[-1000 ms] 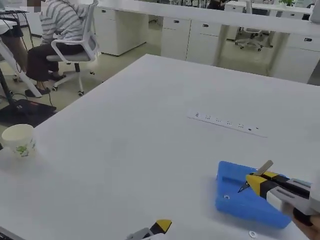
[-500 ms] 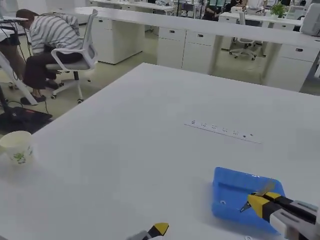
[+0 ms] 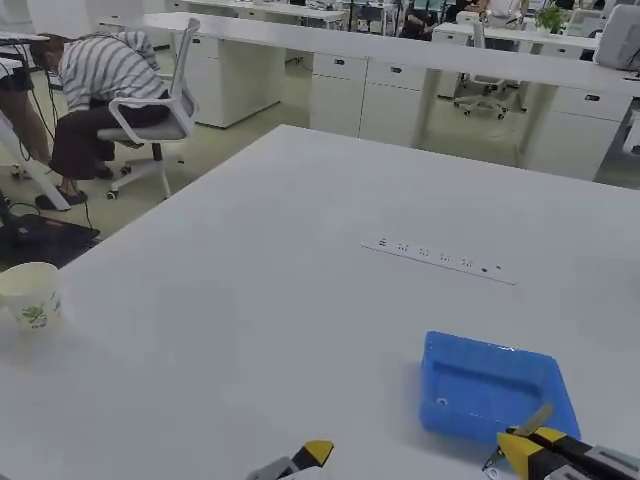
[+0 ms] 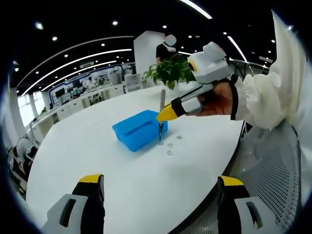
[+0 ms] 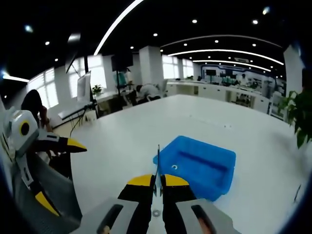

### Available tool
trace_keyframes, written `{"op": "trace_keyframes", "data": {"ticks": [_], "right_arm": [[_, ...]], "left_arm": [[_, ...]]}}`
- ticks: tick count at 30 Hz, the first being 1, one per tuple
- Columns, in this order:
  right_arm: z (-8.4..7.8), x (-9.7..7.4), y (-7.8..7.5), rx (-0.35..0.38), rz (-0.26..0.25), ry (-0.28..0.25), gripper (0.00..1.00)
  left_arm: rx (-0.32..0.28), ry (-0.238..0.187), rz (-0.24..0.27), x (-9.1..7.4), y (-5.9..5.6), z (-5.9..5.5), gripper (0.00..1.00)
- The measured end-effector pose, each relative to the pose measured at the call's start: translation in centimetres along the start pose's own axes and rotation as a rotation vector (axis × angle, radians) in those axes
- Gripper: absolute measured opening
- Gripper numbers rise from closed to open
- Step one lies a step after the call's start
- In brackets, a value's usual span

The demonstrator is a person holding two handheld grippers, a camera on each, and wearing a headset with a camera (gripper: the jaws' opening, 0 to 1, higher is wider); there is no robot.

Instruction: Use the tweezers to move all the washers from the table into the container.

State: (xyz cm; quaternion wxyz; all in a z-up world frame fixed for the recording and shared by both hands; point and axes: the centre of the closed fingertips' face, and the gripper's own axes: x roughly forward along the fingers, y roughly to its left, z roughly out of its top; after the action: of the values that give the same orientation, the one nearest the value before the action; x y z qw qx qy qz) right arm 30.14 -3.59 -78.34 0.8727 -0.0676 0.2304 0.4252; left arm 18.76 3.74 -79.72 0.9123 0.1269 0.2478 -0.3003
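A white worktop (image 3: 250, 330) spreads out ahead of both tools. Well beyond them, past the worktop's far edge, a person in a striped top (image 3: 100, 70) leans forward in a white office chair (image 3: 165, 110).

A blue container (image 3: 490, 385) sits open side up just ahead of the right tool (image 5: 158, 181). That tool's yellow-tipped jaws are pressed together on the tweezers (image 5: 158, 161), which stick out straight from between them.

The left tool (image 4: 160, 179) is held well off to the right tool's left, low over the worktop's near edge. Its jaws are spread wide, with nothing between them.

A white power strip (image 3: 440, 258) lies flat on the far side of the container from the right tool. A paper cup (image 3: 28, 295) stands far out to the left of the left tool.

In the left gripper view the tweezers point down. Their tip is just above the worktop, at the container's wall on the right tool's side.

The washers (image 4: 170, 145) — at least three of them — lie loose on the worktop just beside that tip and close to the container. Whether the tip has one pinched cannot be told. A single washer (image 5: 174, 167) lies inside the container, near the end closest to the right tool.
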Motion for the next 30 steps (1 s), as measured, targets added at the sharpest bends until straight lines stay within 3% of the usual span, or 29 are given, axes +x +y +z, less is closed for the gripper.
{"op": "trace_keyframes", "data": {"ticks": [10, 30], "right_arm": [[-2.2, 0.2, 0.1, -0.003, -0.007, 0.051, 0.03], [-3.9, 0.6, 0.0, -0.012, -0.007, 0.100, 0.03]], "left_arm": [[0.002, 0.003, 0.002, 0.0, 0.0, -0.1, 0.99], [0.012, 0.022, -0.002, 0.1, 0.0, -0.4, 0.96]]}}
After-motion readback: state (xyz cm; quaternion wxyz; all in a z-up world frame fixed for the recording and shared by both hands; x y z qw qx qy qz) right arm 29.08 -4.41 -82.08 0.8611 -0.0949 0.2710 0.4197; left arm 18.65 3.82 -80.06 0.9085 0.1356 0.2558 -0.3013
